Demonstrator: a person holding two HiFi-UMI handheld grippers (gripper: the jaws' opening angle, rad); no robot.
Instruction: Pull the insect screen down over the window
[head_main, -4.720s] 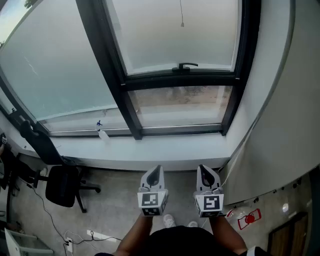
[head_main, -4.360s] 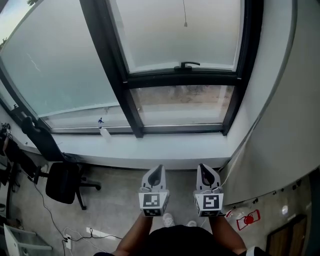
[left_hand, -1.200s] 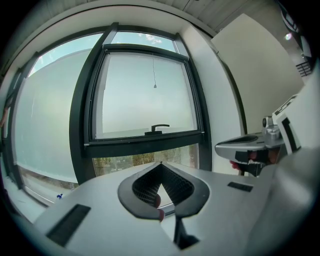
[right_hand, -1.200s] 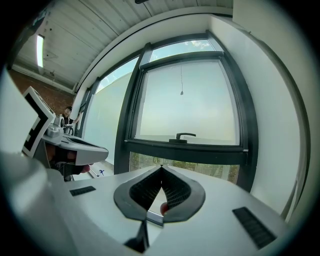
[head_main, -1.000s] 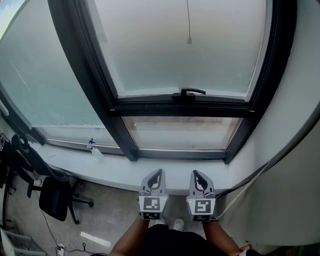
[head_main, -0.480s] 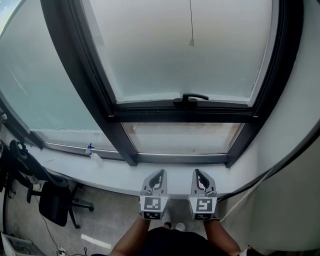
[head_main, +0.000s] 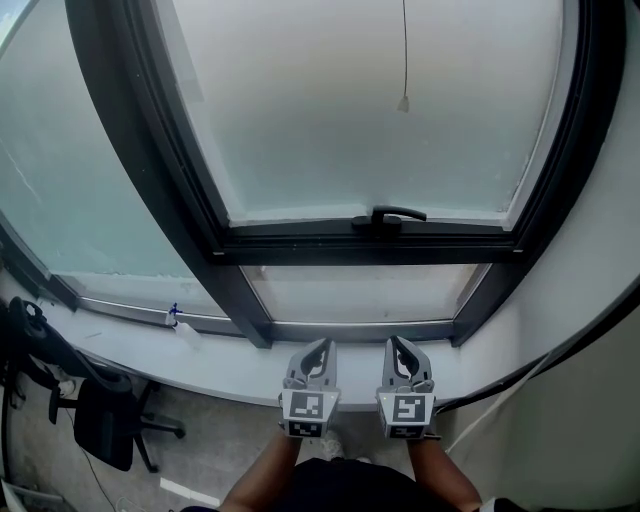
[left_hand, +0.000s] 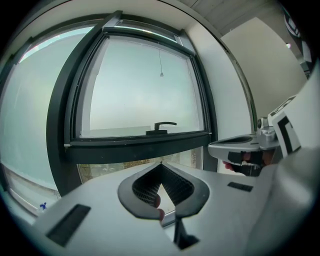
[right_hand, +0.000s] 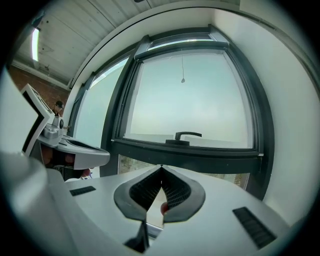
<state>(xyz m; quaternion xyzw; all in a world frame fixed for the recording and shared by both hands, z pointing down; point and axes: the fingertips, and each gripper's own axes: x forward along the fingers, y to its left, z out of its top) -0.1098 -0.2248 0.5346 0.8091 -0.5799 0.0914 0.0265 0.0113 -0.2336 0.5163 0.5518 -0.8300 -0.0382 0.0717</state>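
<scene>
Nearing the window: compared with the earlier head views, the person has walked closer. The window (head_main: 330, 130) now fills most of the view, and the white sill (head_main: 200, 345) lies just beyond the tool tips, where before it was well apart from them.
Chair: the black chair (head_main: 100, 430) has slid toward the near left corner of the view.
Meaning for the task: I judge this is still the approach; no pulling has begun.
Insect screen: in no view is it drawn over the glass. It is probably rolled up above the top of the frame, out of sight. Only a thin pull cord (head_main: 404, 60), which I take to be its cord, hangs before the upper pane, with a small weight (head_main: 403, 103) at its end, high and far from both tools.
Handle: the dark handle (head_main: 388, 216) sits on the cross bar, below the weight.
Left tool: the left tool (head_main: 320, 346) has its jaws together with nothing between them. It is held low, pointing almost level at the window.
Right tool: the right tool (head_main: 396, 344) is also closed and empty, and points level.
Arms: both forearms are near the body, and the tools are side by side, near each other but not touching.
Next move: as a judgement, one tool must rise to the weight and open before it can take the cord.
</scene>
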